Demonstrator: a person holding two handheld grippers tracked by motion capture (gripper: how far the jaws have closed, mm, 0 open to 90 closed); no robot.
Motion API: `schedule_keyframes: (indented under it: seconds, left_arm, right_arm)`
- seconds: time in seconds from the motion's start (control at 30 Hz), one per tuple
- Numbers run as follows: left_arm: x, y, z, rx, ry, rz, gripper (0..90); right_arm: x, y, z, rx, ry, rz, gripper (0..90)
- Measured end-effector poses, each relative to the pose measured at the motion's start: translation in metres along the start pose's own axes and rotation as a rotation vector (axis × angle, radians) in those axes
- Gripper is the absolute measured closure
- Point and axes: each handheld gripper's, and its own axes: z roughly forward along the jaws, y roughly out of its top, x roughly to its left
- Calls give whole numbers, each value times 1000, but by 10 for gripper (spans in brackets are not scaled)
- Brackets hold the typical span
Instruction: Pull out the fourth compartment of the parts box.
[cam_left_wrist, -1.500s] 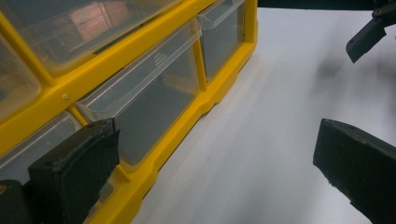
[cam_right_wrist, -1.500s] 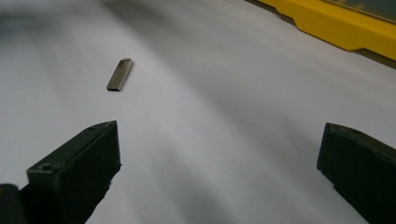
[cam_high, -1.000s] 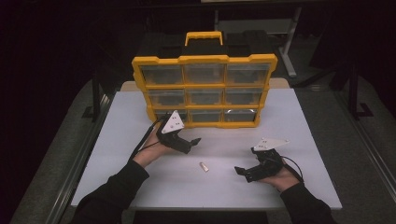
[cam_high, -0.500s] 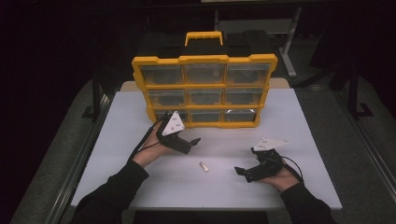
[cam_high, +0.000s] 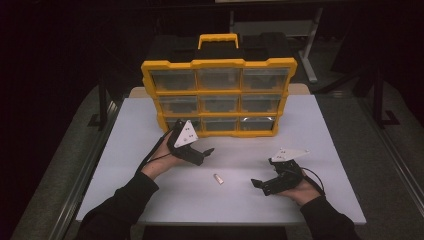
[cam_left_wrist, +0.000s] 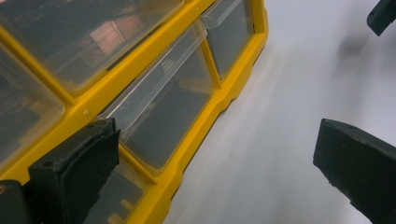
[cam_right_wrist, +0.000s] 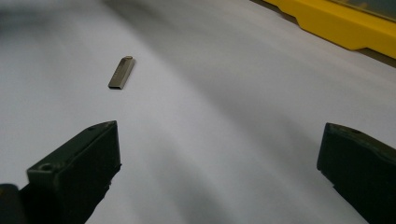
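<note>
On the white desk stands a yellow drawer organizer. The left hand-held gripper, jaws wide apart and empty, sits just before its bottom row of drawers. The right hand-held gripper gapes open, empty too, near a small metal stick lying between them.

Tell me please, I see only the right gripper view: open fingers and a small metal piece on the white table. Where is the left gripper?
Observer: The left gripper is in front of the bottom row of a yellow drawer box.
Operator: How many drawers has this box?
Observer: Nine clear drawers, three rows of three.
Operator: Is the left gripper holding something?
Observer: No, its fingers are open and empty; one is close to a bottom drawer.
</note>
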Motion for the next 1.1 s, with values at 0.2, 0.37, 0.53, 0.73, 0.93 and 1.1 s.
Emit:
schedule_keyframes:
  seconds: [0.2,0.37,0.53,0.73,0.93,1.1]
  left_arm:
    - [-1,0,0,0,9,22,1]
    - [-2,0,0,3,15,40,1]
    - [-3,0,1,4,23,56,1]
    - [-4,0,1,9,34,80,1]
    - [-6,0,1,12,47,108,1]
    - [-6,0,1,19,53,126,1]
  right_arm:
    - [0,0,0,-1,0,1,0]
    - [0,0,0,-1,0,1,0]
    - [0,0,0,-3,-1,1,0]
    - [0,0,0,-3,0,1,0]
    - [0,0,-1,-4,1,-1,0]
    - [0,0,0,-3,2,0,0]
